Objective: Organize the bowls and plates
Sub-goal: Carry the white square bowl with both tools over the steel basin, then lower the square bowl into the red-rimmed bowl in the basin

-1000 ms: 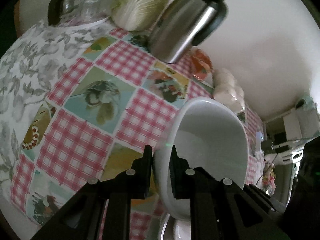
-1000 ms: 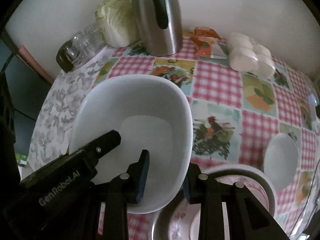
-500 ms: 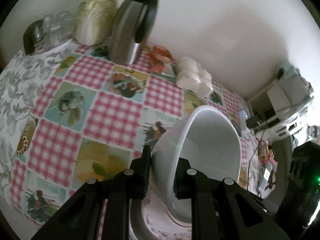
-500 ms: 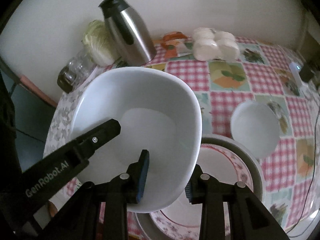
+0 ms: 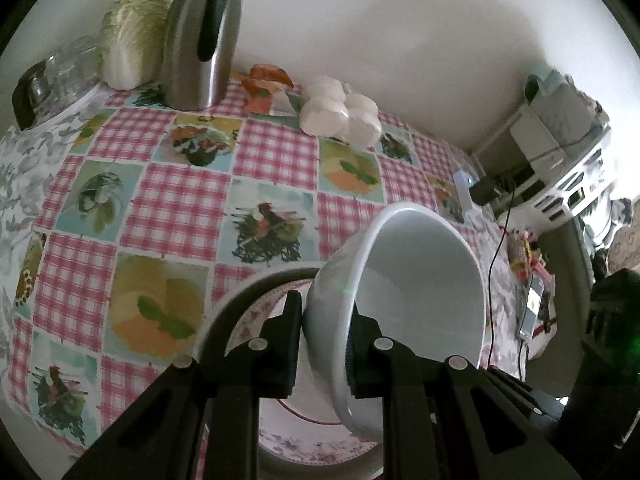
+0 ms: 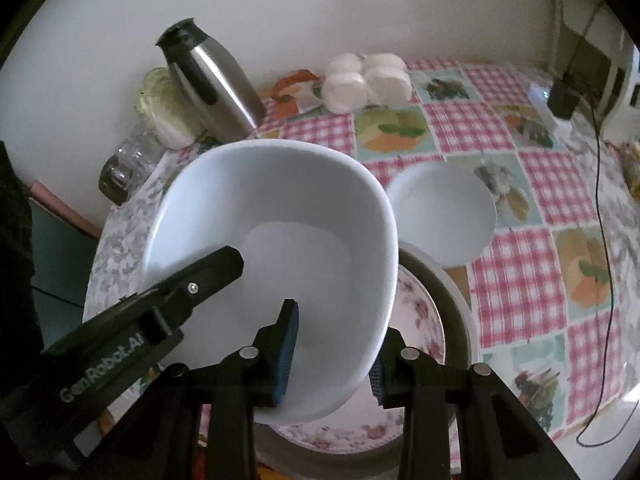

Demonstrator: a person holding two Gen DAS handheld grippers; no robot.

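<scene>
1. Tongs first: the left tongs (image 5: 322,344) pinch the rim of the large white bowl (image 6: 272,256), one finger outside the wall and one inside. The right tongs (image 6: 334,354) grip the same bowl's near rim, a blue-padded finger on each face of the wall. Both pairs are narrowed onto it, so the bowl is carried between them.

2. Step in hand, as I judge it: placing. The bowl hangs tilted over the flowered plate (image 6: 420,308), which sits inside a wider grey dish (image 6: 456,292). Whether its underside touches the plate I cannot tell.

3. Next move, likely: level the bowl, lower it centred on the plate, then part both tongs together so that neither side drags it off line.

4. Materials near at hand: the bowl looks like glazed ceramic, smooth, deep, with a thin rounded lip that could slip in a pinch. The plate is shallow with a pink floral border.

5. Farther out, a small white bowl (image 6: 440,216) stands apart on the desk (image 5: 180,208), which wears a glossy pink-checked cloth with printed panels.

6. Against the wall: a brushed-steel thermos jug (image 5: 202,36), a cabbage (image 5: 132,50), clear glass jars (image 5: 60,76) and wrapped white rolls (image 5: 340,114).
</scene>
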